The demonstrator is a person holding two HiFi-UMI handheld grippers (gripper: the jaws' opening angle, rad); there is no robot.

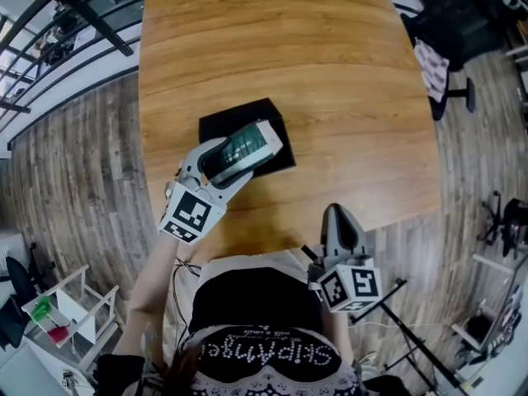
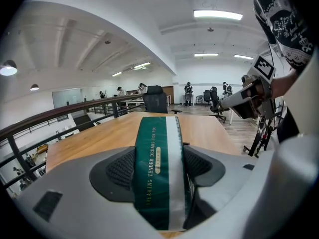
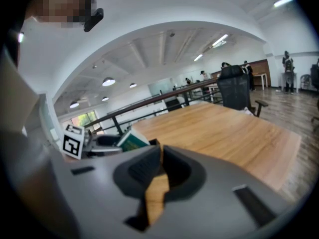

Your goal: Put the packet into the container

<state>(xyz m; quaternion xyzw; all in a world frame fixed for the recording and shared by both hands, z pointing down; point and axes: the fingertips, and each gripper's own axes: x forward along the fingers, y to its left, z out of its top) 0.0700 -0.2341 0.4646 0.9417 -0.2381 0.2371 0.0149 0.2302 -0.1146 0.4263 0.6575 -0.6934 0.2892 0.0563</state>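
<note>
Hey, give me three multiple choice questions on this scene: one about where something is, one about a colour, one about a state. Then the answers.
1. Where is the packet?
A. In the right gripper.
B. In the left gripper, over the black container.
C. Lying flat at the far edge of the table.

2. What colours is the packet?
A. Red and yellow.
B. Blue and black.
C. Green and white.

3. How do the right gripper's jaws stand?
A. Together, nothing between them.
B. Wide apart.
C. Shut on the packet.

Answers:
1 B: the head view shows it gripped above the black container.
2 C: the left gripper view shows a green face with a white stripe.
3 A: the right gripper view shows the pads met, with only the table beyond.
</note>
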